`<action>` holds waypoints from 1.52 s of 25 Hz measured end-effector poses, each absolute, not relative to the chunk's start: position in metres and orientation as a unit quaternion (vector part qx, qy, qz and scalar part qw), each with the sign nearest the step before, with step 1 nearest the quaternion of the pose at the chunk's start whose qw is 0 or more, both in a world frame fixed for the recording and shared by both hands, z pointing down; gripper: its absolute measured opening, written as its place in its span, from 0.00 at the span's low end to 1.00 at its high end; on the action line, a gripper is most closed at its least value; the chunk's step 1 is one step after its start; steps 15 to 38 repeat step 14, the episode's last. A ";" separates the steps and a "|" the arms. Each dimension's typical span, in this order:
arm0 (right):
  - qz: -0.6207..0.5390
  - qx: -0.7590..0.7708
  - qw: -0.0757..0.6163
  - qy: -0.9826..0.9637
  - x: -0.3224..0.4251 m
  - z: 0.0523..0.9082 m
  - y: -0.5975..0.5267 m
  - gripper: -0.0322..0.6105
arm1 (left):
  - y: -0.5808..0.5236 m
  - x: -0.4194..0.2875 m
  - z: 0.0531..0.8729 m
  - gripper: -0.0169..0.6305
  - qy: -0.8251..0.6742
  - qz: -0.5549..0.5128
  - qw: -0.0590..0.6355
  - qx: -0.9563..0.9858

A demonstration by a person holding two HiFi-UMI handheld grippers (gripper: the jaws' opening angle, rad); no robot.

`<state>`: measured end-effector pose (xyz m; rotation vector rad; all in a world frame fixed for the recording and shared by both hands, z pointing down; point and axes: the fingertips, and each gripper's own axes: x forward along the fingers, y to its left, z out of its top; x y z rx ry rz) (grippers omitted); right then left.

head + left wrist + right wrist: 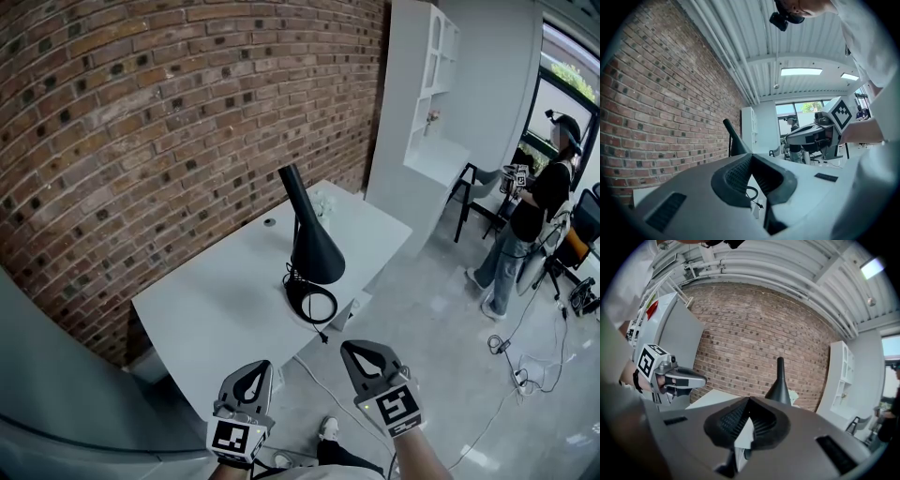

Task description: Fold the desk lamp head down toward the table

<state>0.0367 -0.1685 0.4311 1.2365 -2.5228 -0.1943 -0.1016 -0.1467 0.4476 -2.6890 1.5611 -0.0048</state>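
Observation:
A black desk lamp [314, 251] stands on the white table [216, 300], near its front edge. Its cone head hangs down over the round base [312, 303] and its thin end points up. Both grippers hover below the table's near edge, short of the lamp and apart from it. My left gripper [255, 367] is shut with nothing in it, and so is my right gripper [350, 348]. The left gripper view shows the lamp [734, 142] beyond the closed tips of the left gripper [751, 156]. The right gripper view shows the lamp [779, 383] above the closed tips of the right gripper [749, 400].
A brick wall [141, 112] backs the table. A tall white shelf unit [422, 103] stands to the right of it. A person [534, 206] stands at the far right near a chair [473, 192]. Cables [511, 361] lie on the floor. A small round object [270, 222] sits on the table.

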 end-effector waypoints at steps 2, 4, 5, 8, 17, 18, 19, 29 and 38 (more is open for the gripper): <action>-0.067 0.434 0.163 -0.883 0.034 0.432 -0.162 0.08 | -0.142 -0.103 0.450 0.04 0.499 -0.001 0.013 -0.866; -0.064 0.436 0.165 -0.882 0.033 0.434 -0.154 0.08 | -0.138 -0.104 0.452 0.04 0.495 0.000 0.010 -0.869; -0.063 0.438 0.167 -0.881 0.032 0.435 -0.150 0.08 | -0.135 -0.104 0.453 0.04 0.493 0.000 0.009 -0.870; -0.061 0.444 0.165 -0.879 0.029 0.437 -0.138 0.08 | -0.125 -0.104 0.460 0.04 0.483 -0.001 0.002 -0.876; -0.060 0.451 0.165 -0.875 0.018 0.446 -0.118 0.08 | -0.106 -0.110 0.473 0.04 0.470 0.001 -0.007 -0.883; -0.060 0.451 0.165 -0.875 0.018 0.446 -0.118 0.08 | -0.106 -0.110 0.473 0.04 0.470 0.001 -0.007 -0.883; -0.060 0.451 0.165 -0.875 0.018 0.446 -0.118 0.08 | -0.106 -0.110 0.473 0.04 0.470 0.001 -0.007 -0.883; -0.060 0.451 0.165 -0.875 0.018 0.446 -0.118 0.08 | -0.106 -0.110 0.473 0.04 0.470 0.001 -0.007 -0.883; -0.060 0.451 0.165 -0.875 0.018 0.446 -0.118 0.08 | -0.106 -0.110 0.473 0.04 0.470 0.001 -0.007 -0.883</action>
